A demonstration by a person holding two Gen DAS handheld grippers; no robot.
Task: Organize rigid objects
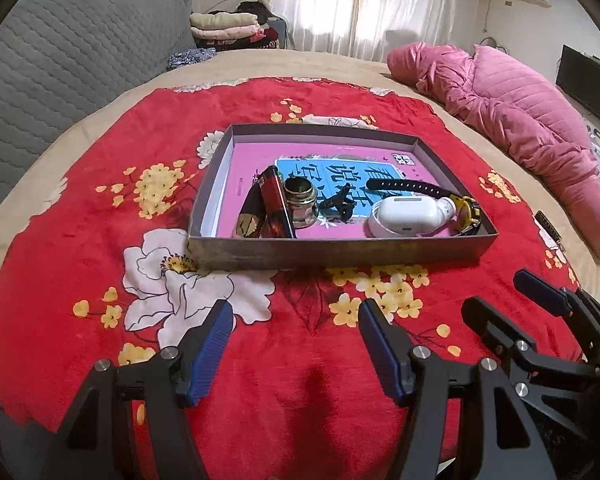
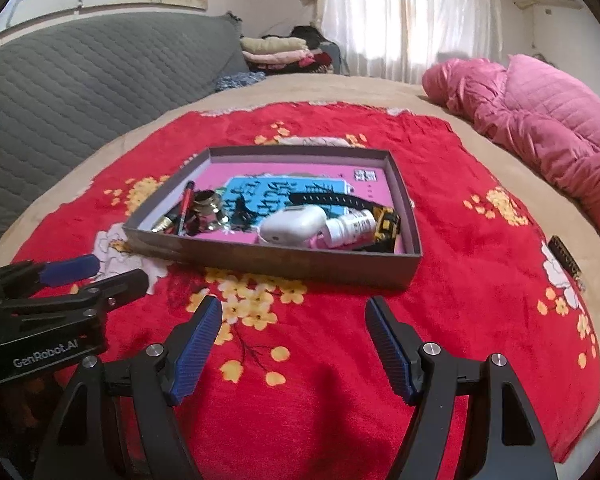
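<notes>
The box (image 1: 340, 250) sits on the red blanket (image 1: 80, 220) on the bed, long axis running left to right, holding a watch (image 1: 440, 196), white case (image 1: 406, 216) and bottle (image 2: 350, 226). Left hand-held gripper (image 1: 296, 344) and right hand-held gripper (image 2: 294, 340) hover nearer, both spread wide, holding nothing.

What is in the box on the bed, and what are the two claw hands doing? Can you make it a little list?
place: red flowered blanket on a bed
box: shallow grey box, open top
inside, left: red and black tin, brass ring piece
inside, right: white case, white bottle, yellow watch
under them: pink and blue book
left gripper: open, empty, short of the box
right gripper: open, empty, short of the box
</notes>
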